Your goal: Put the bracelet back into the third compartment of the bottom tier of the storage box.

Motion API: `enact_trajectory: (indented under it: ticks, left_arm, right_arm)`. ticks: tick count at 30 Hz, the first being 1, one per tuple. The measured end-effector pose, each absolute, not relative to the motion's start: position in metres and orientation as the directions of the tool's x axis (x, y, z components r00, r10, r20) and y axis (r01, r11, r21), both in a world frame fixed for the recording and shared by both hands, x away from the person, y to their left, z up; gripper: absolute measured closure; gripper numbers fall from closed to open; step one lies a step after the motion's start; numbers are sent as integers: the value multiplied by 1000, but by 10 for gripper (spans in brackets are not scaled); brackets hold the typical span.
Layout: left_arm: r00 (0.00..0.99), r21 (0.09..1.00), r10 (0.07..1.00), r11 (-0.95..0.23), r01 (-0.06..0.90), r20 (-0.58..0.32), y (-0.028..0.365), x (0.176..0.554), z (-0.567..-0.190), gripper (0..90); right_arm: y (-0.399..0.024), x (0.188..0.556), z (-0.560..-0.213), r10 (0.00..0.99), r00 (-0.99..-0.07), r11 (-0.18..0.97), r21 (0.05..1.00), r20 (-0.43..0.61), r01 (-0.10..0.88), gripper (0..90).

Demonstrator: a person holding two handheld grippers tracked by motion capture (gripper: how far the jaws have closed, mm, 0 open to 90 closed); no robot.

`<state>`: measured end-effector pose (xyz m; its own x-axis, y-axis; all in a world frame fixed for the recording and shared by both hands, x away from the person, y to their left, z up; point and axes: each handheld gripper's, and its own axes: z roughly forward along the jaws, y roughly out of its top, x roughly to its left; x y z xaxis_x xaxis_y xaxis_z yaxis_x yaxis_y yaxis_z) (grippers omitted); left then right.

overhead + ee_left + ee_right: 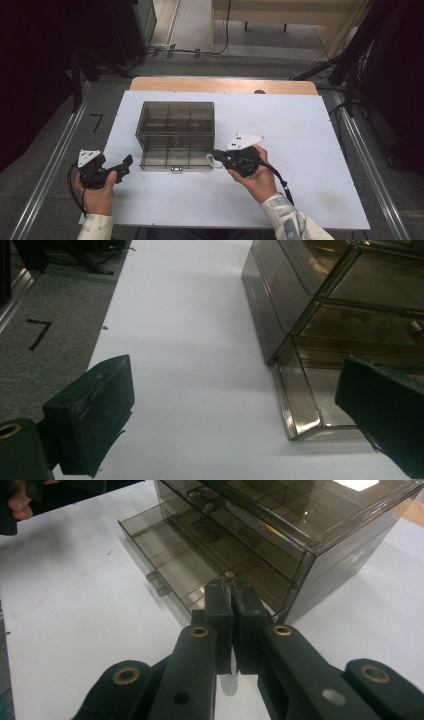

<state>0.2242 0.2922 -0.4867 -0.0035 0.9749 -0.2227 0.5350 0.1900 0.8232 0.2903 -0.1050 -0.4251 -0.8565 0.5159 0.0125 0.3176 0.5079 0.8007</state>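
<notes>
Smoked drawer box point(175, 131) at the table's point(300, 150) left-centre, bottom drawer point(175, 159) pulled out toward the near edge; right gripper point(216, 158) just beside that drawer's right corner, fingers point(220, 605) pressed together, nothing pinched; left gripper point(127, 162) near the left edge, fingers point(97, 405) spread wide; no readable writing.

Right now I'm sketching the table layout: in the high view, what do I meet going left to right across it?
Left gripper → smoky drawer box, its bottom drawer pulled out → right gripper, jaws shut, at the drawer's right front corner → bare white tabletop.
</notes>
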Motion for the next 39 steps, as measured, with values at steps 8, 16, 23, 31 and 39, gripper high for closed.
enact_trajectory:
  ticks: [8, 16, 23, 31, 39]
  left_arm:
    - [-4, 823, 975, 192, 534, -224, 292, 224, -487, 30]
    - [-4, 823, 974, 193, 534, -226, 293, 224, -487, 31]
    - [-3, 823, 974, 194, 533, -227, 293, 225, -487, 30]
    - [0, 824, 974, 192, 532, -227, 293, 225, -487, 31]
    - [0, 825, 974, 192, 532, -226, 293, 225, -487, 30]
  right_arm:
    - [-98, 293, -425, 511, -859, 505, 805, 12, 312, 853]
    - [-89, 298, -423, 506, -863, 508, 807, 5, 302, 853]
    - [-83, 302, -426, 506, -863, 506, 808, 5, 302, 853]
    - [-79, 305, -429, 513, -858, 498, 810, 13, 309, 853]
    - [-72, 309, -433, 514, -858, 490, 814, 19, 311, 853]
